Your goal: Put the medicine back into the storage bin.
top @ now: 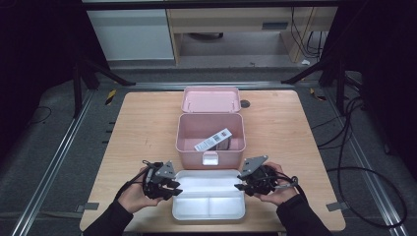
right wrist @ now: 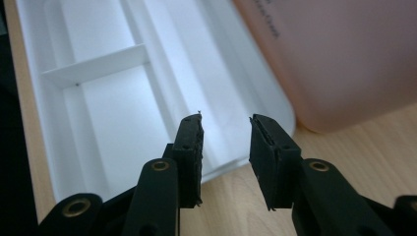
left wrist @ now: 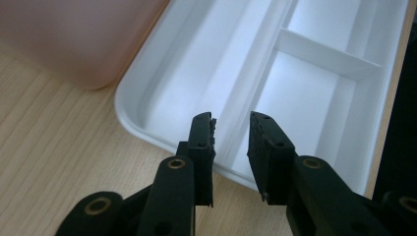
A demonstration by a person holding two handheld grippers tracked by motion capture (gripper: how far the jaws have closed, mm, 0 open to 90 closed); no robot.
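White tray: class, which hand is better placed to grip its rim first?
Left, narrowly. The left gripper straddles the white tray rim; the right gripper has its jaws partly beyond the tray's end.

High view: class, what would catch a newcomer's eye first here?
The open pink box at mid-table, with a labelled packet inside. In front of it lies the white divided tray, flanked by the left tongs and right tongs, one at each short end, jaws apart.

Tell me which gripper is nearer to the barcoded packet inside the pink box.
Right, by a small margin. The right gripper sits at the white tray's right end, below the packet and slightly right. The left gripper sits at the tray's left end, farther off diagonally.
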